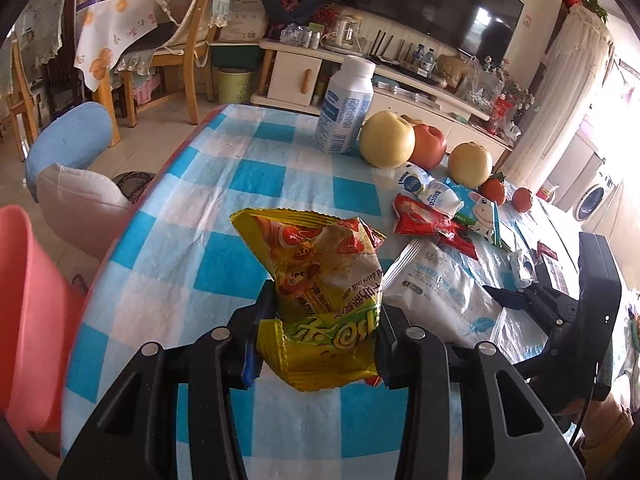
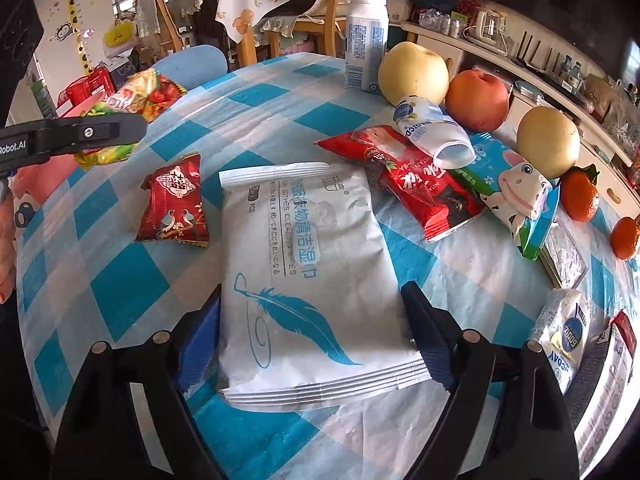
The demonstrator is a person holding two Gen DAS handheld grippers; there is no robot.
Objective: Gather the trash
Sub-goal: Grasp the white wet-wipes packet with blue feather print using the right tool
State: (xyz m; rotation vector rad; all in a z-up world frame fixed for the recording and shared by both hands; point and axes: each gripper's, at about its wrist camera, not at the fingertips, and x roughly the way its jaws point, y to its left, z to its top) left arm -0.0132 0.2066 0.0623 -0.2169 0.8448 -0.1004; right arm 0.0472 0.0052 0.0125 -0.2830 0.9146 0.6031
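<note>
1. The left gripper (image 1: 320, 320) is clamped on a yellow snack wrapper (image 1: 320, 280); both fingers press its crumpled lower part, and its open top stands up ahead of the fingertips, above the blue-checked tablecloth (image 1: 180, 220).
2. The wrapper carries green-and-yellow Chinese lettering between the fingers and the words "dates milk" on its side.
3. The right gripper (image 2: 316, 328) is spread wide, its fingers on either side of a white wipes pack (image 2: 312, 272) that lies flat on the cloth; whether the pads touch the pack's edges cannot be told.
4. The pack reads "OPEN" and "CLOTHES CLEANING WIPES", with blue Chinese characters and a blue feather drawing near the fingertips.
5. Ahead and left of the right fingers lies a small red sachet (image 2: 174, 200) with two birds printed on it.
6. Ahead and right of them a red wrapper (image 2: 420, 184) lies under a squashed white tube (image 2: 436, 132), beside a cartoon-cow tissue pack (image 2: 516, 196).
7. Further ahead stand a white bottle (image 2: 366, 38), two yellow pears (image 2: 412, 72), an apple (image 2: 478, 98) and two small oranges (image 2: 580, 196).
8. In the right wrist view the left gripper's arm shows the lettering "Robot.AI".
9. Right of the right fingers lies a small white pack (image 2: 564, 332) marked "DAY".
</note>
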